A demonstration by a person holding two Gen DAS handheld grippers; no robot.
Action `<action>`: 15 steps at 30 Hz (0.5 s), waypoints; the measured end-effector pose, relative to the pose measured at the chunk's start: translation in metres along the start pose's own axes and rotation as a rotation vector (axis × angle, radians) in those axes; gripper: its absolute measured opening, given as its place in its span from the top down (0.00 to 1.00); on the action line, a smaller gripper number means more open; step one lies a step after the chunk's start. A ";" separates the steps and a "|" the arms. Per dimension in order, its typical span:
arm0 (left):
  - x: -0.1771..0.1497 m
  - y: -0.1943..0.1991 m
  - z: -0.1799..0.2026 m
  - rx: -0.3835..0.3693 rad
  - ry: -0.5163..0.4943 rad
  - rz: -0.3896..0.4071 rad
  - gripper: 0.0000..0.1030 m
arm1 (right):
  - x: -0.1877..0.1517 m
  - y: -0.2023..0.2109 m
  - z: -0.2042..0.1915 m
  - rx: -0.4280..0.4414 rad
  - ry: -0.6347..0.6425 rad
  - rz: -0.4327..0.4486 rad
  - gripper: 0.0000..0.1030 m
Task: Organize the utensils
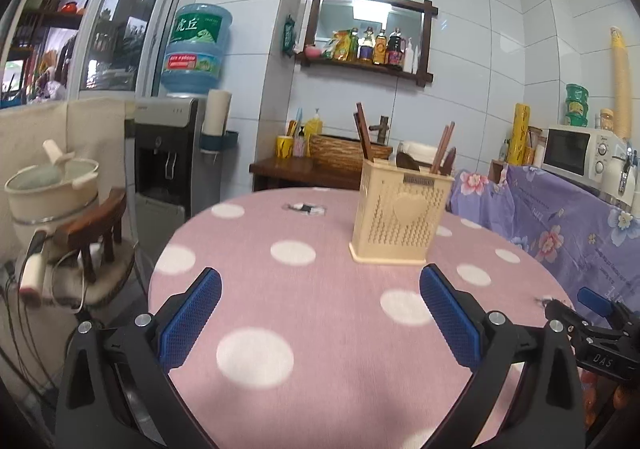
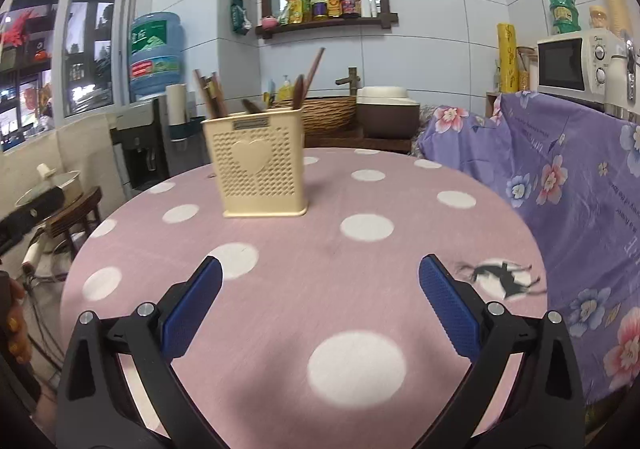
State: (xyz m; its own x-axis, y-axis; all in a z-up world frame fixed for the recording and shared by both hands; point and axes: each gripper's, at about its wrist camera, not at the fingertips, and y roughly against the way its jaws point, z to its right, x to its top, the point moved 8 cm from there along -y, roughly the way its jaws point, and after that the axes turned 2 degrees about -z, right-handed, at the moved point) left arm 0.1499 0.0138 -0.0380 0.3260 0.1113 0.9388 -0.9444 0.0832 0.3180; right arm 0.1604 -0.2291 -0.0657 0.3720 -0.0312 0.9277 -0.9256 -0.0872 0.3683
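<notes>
Both the left gripper (image 1: 320, 313) and right gripper (image 2: 320, 309) hold jaws wide apart, empty. The utensil holder (image 2: 258, 165), upper centre on the desk (image 2: 320, 269), already carries chopsticks (image 2: 210, 95); organizing looks finished, so next comes only checking

Ahead of your left fingers (image 1: 192, 313) the holder (image 1: 400, 217) is standing on the table (image 1: 320, 349), utensils (image 1: 442, 147) sticking up in it. From your right fingers (image 2: 448, 305) it is sitting ahead-left.
</notes>
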 end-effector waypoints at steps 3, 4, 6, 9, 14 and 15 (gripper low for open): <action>-0.011 0.022 0.002 0.005 -0.003 0.001 0.05 | -0.009 0.025 -0.017 0.015 0.057 0.019 0.06; -0.012 0.029 0.003 0.000 -0.005 0.004 0.05 | -0.008 0.032 -0.021 0.018 0.069 0.025 0.06; -0.014 0.042 0.005 -0.012 -0.005 0.006 0.05 | -0.009 0.046 -0.026 0.023 0.072 0.040 0.06; -0.015 0.061 0.007 -0.018 -0.004 0.020 0.05 | -0.006 0.065 -0.028 0.046 0.033 0.058 0.06; -0.014 0.086 0.014 -0.023 -0.013 0.082 0.05 | -0.002 0.087 -0.036 0.069 0.015 0.100 0.06; -0.012 0.088 0.015 -0.025 -0.013 0.091 0.05 | -0.001 0.091 -0.039 0.063 0.025 0.119 0.06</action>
State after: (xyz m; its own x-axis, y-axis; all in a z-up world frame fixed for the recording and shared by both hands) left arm 0.0622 0.0044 -0.0196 0.2378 0.1065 0.9654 -0.9687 0.0983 0.2278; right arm 0.0729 -0.1987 -0.0306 0.2571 -0.0207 0.9662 -0.9567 -0.1463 0.2515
